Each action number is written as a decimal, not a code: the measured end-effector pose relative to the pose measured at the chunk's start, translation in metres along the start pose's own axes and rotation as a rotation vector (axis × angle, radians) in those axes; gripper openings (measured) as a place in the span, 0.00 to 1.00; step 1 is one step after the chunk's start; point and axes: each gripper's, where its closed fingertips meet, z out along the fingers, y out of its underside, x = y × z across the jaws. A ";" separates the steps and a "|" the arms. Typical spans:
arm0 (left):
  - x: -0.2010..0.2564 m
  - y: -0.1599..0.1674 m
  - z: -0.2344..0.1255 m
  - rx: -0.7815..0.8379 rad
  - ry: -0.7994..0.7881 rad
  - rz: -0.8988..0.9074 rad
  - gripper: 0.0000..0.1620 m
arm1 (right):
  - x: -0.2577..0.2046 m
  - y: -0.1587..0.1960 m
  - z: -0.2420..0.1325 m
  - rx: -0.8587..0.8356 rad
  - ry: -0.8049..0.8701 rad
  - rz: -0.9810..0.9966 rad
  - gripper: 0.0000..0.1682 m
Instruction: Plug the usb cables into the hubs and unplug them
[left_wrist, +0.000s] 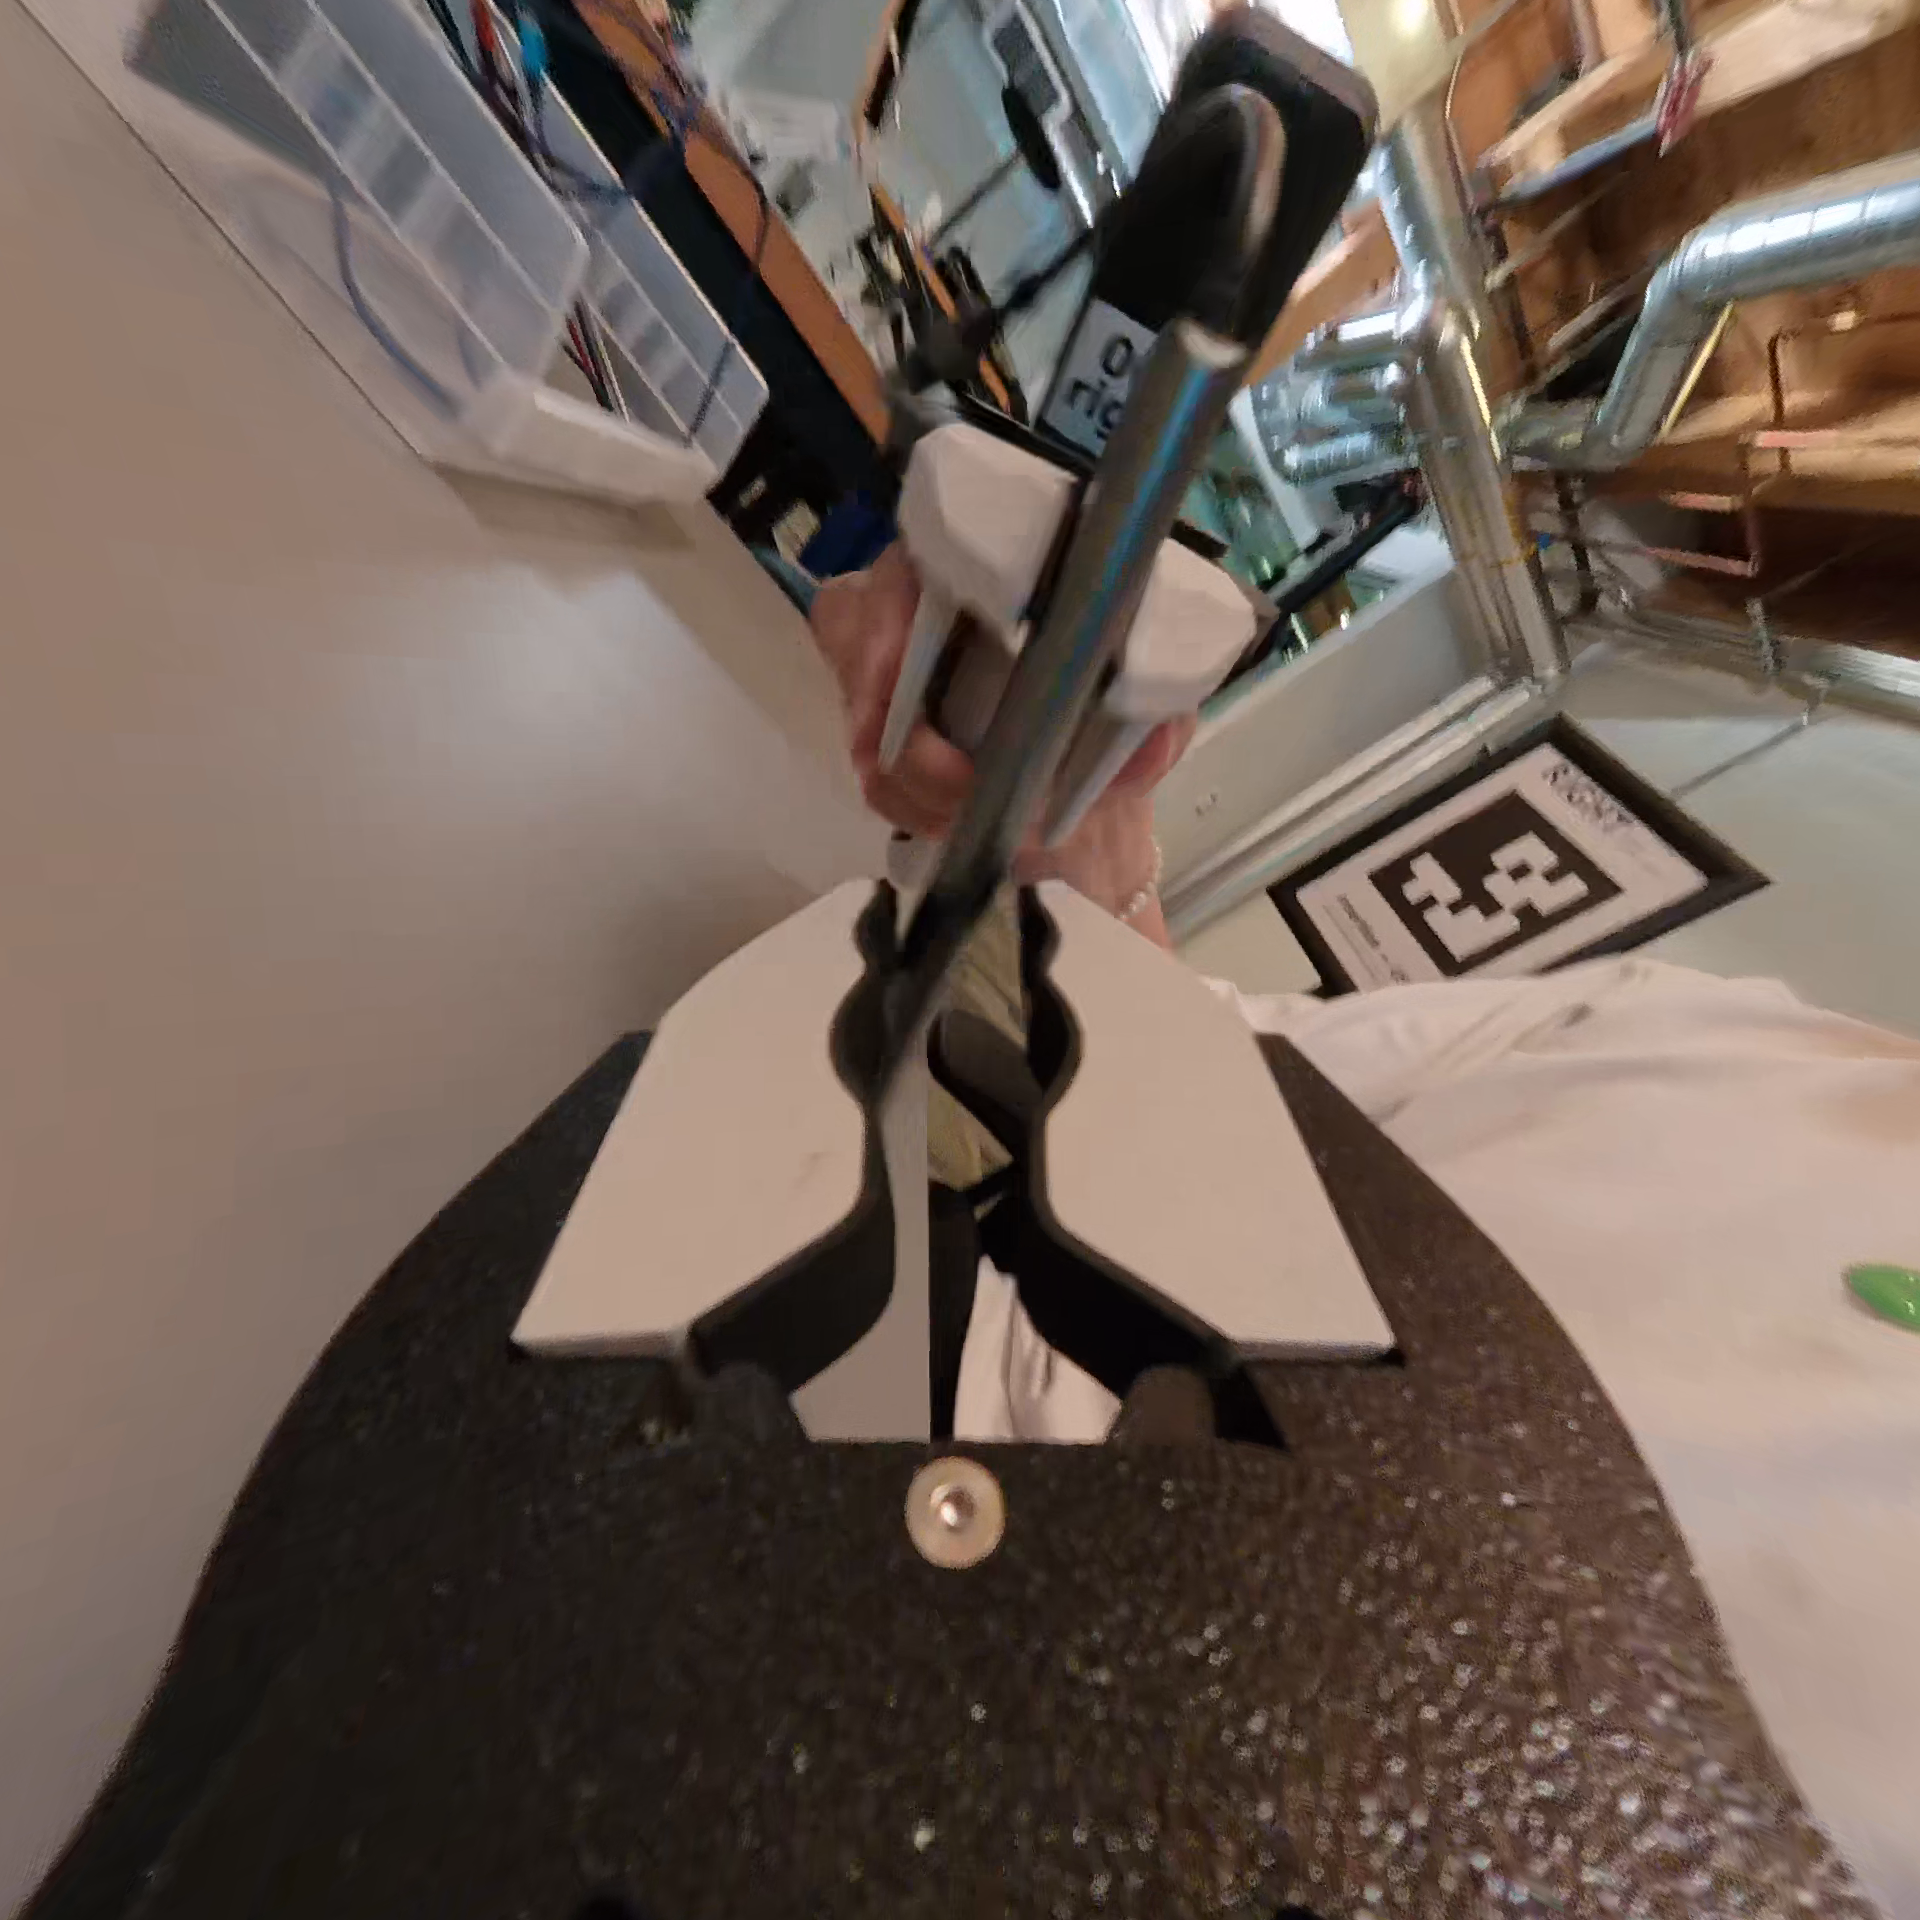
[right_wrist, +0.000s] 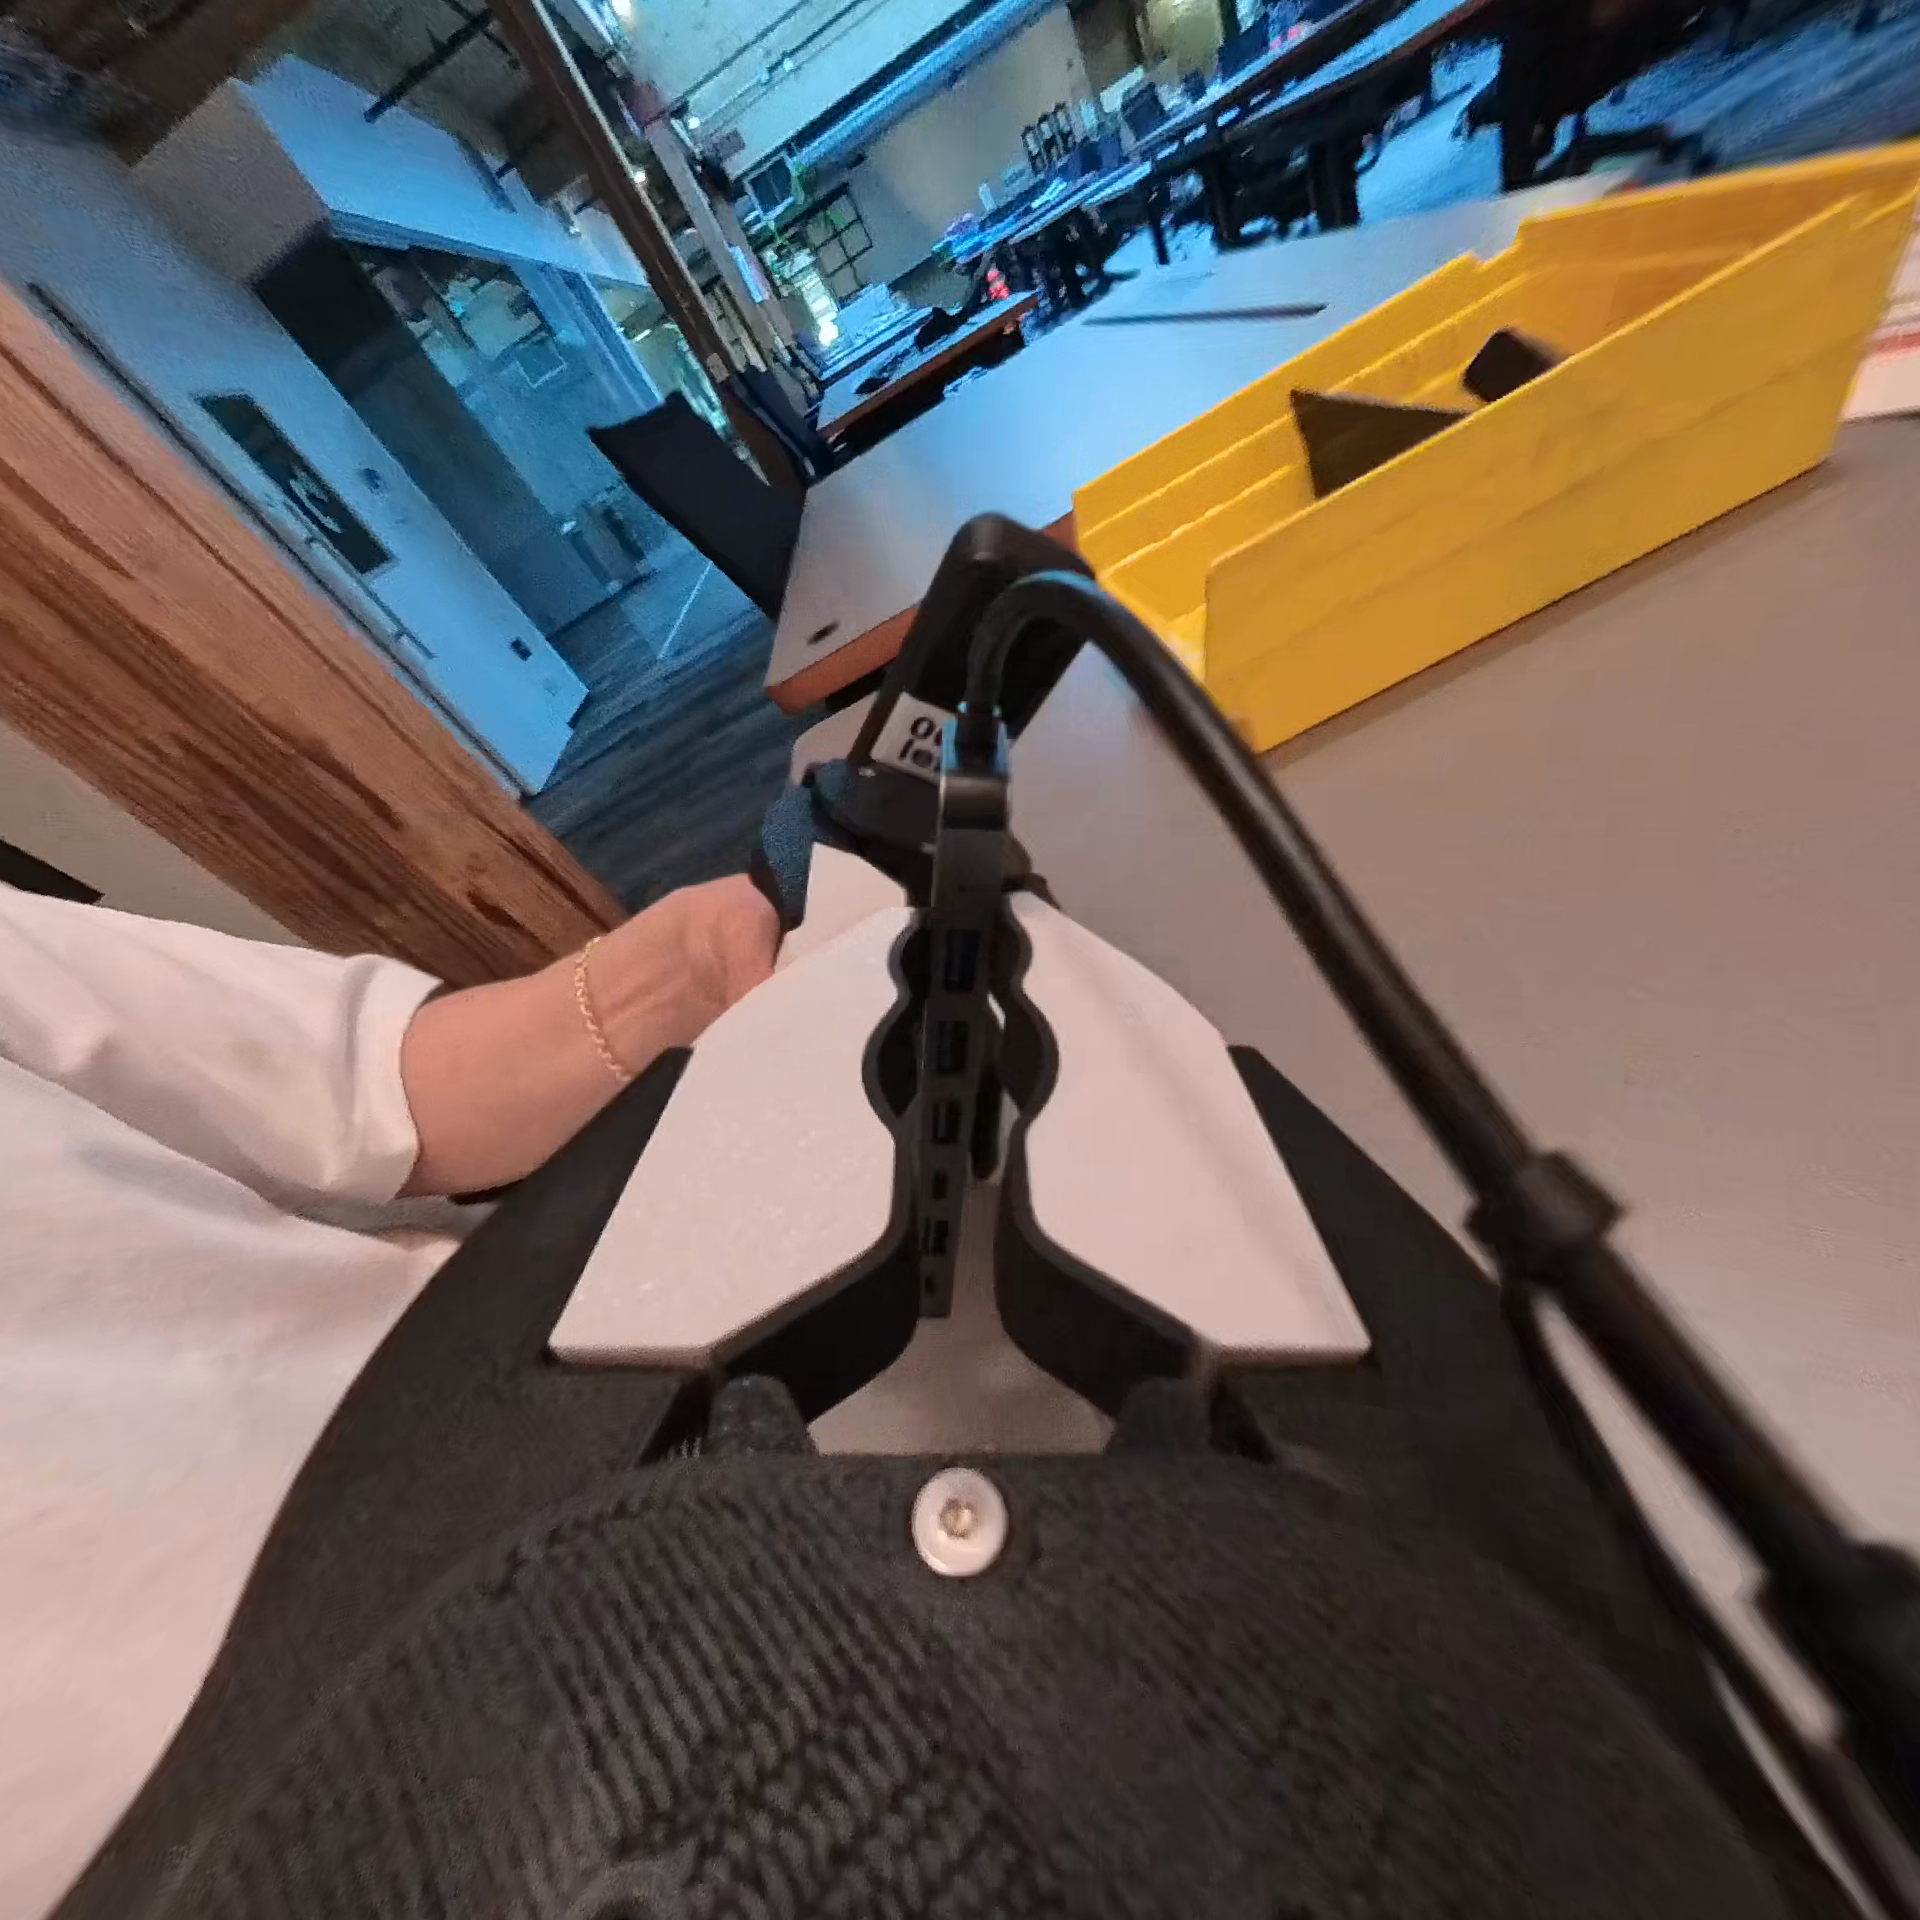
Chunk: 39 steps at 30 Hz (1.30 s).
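In the left wrist view, the left gripper (left_wrist: 940, 935) is closing narrowly on the near end of a long dark hub (left_wrist: 1091, 613), which is running away from the camera toward the right gripper (left_wrist: 1060, 582), whose white fingers are also clamping it farther along; a person's hand (left_wrist: 904, 717) is showing behind. In the right wrist view, the right gripper (right_wrist: 961, 925) is pinching that slim hub (right_wrist: 951, 1101) edge-on, ports facing the camera, while a black usb cable (right_wrist: 1278, 862) is arching from the hub's far end (whether the plug is fully seated cannot be told). A yellow bin (right_wrist: 1507, 520) is sitting on the table (right_wrist: 1558, 935). Judging from this, keeping the hub steady and pulling straight along the plug's axis should be helping.
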 end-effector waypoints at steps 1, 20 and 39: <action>-0.001 -0.007 -0.002 0.036 -0.007 -0.002 0.16 | 0.006 -0.013 -0.011 0.021 0.044 -0.029 0.07; 0.001 -0.010 -0.102 0.236 -0.254 0.191 0.10 | 0.343 -0.117 -0.375 -0.677 1.379 -0.336 0.07; -0.084 -0.205 -0.311 -0.257 -1.327 0.703 0.38 | 0.219 -0.087 -0.291 -0.423 1.152 -0.433 0.39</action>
